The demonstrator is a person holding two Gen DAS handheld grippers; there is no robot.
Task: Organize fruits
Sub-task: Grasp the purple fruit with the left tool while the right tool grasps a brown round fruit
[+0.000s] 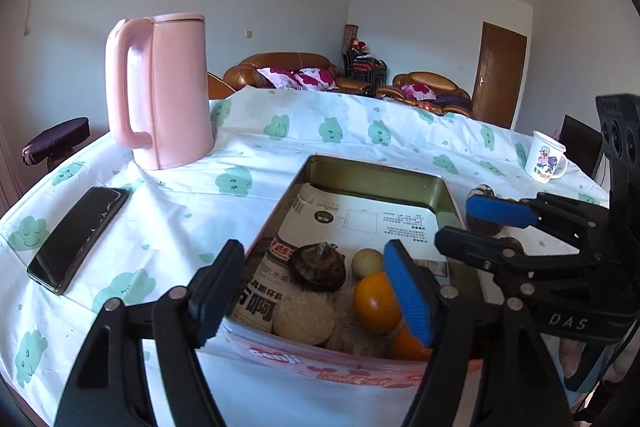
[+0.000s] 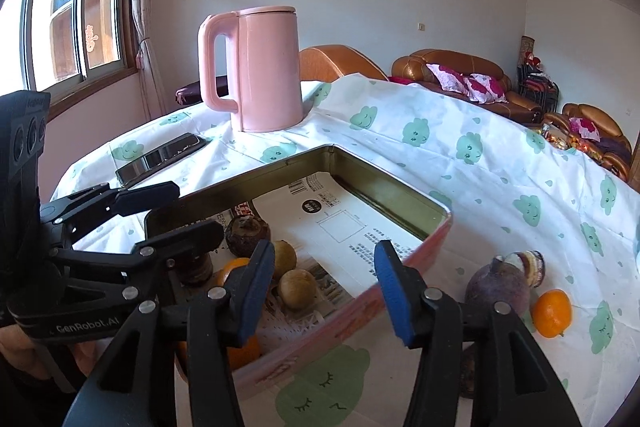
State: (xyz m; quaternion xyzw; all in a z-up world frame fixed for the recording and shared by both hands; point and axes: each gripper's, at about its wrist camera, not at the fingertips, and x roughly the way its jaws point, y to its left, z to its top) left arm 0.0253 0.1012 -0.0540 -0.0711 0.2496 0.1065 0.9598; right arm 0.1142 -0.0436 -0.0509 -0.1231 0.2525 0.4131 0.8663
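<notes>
A pink-walled tin point(image 2: 436, 227) sits on the counter point(image 1: 168, 211), lined with printed paper and holding 2 oranges point(image 1: 376, 301), 2 small brown fruits point(image 2: 297, 287), 1 dark wrinkled fruit point(image 1: 318, 267) and 1 pale round disc point(image 1: 303, 319). Outside it, just right of the tin, lie 1 purple fruit point(image 2: 498, 285), 1 orange point(image 2: 551, 311) and a shell-like piece point(image 2: 534, 265). The left gripper point(image 1: 316, 291) and right gripper point(image 2: 324, 293) both hover over the tin's near edge, jaws apart with nothing between them.
</notes>
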